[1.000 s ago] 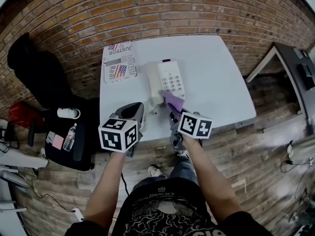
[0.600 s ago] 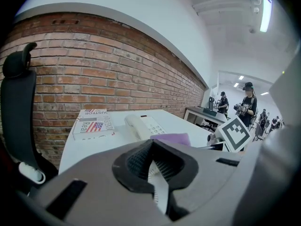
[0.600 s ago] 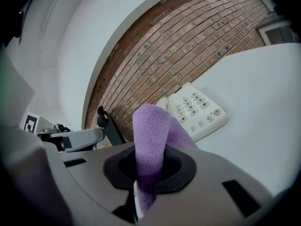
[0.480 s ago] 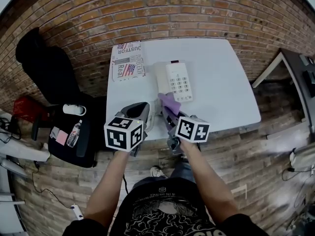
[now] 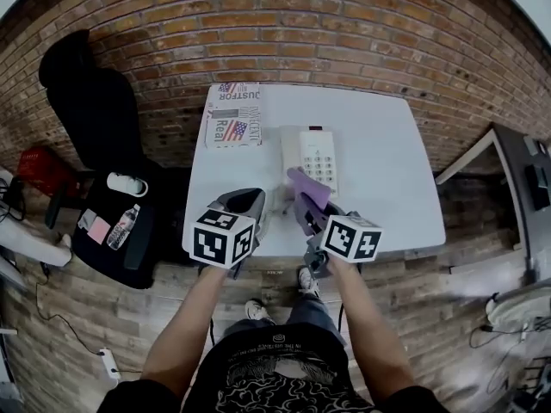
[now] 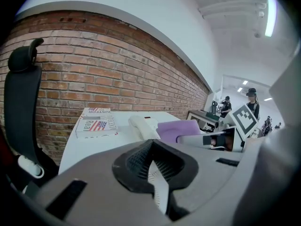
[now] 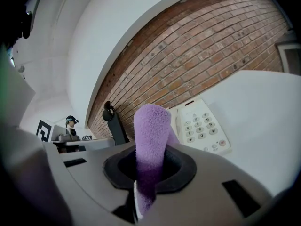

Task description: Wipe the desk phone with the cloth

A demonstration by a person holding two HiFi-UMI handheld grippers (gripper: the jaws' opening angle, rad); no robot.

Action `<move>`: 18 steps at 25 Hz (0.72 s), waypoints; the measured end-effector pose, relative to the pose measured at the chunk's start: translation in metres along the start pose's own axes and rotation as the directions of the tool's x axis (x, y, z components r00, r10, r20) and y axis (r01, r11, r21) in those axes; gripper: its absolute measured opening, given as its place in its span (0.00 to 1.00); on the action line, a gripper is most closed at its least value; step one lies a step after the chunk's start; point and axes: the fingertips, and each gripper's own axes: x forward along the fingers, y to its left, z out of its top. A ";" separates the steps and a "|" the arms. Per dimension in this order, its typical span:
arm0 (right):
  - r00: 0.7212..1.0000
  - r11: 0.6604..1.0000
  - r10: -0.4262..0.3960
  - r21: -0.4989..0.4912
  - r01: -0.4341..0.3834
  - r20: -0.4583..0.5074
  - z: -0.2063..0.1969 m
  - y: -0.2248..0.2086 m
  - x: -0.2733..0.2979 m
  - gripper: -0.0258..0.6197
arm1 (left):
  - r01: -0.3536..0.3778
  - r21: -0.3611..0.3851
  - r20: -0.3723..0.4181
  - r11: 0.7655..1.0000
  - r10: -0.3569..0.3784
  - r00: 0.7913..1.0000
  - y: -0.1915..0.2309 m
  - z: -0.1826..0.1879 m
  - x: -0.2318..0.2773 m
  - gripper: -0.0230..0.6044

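Grey plastic and black pads make up the left gripper [image 6: 151, 171]. Its jaws stand almost together, with a thin slit between them and nothing in it. Ahead of it and to its left lies a book [image 5: 232, 115] with a flag on its cover, close to the brick wall [image 5: 284, 24]. Further left, off the white bench [image 5: 392, 170], stands a black office chair [image 5: 86, 101]. Ahead and to the right of the left gripper sits the white desk phone [image 5: 312, 155]. The left gripper view shows its handset side-on with the keypad out of sight, while the right gripper view looks onto the keypad face. The right gripper [image 7: 146, 182] is clamped on a purple cloth [image 7: 151, 126], which stands up out of its jaws. In the head view the cloth's free end reaches the phone's near left corner; whether it touches cannot be told. Both grippers hang over the bench's near edge, a little apart. People [image 6: 252, 105] show far behind in both gripper views, but not in the head view.
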 end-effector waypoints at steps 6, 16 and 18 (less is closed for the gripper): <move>0.998 0.992 0.043 -0.119 -0.047 -0.038 0.050 0.006 0.011 0.11 | -0.035 -0.050 0.020 0.998 0.036 0.999 0.010 0.008 0.005 0.05; 0.984 0.937 0.140 -0.306 -0.168 -0.109 0.139 0.012 0.060 0.11 | -0.140 -0.133 0.041 0.981 0.147 0.988 0.041 0.019 0.022 0.05; 0.978 0.916 0.158 -0.349 -0.197 -0.138 0.155 0.012 0.073 0.11 | -0.164 -0.149 0.042 0.975 0.172 0.984 0.047 0.022 0.025 0.05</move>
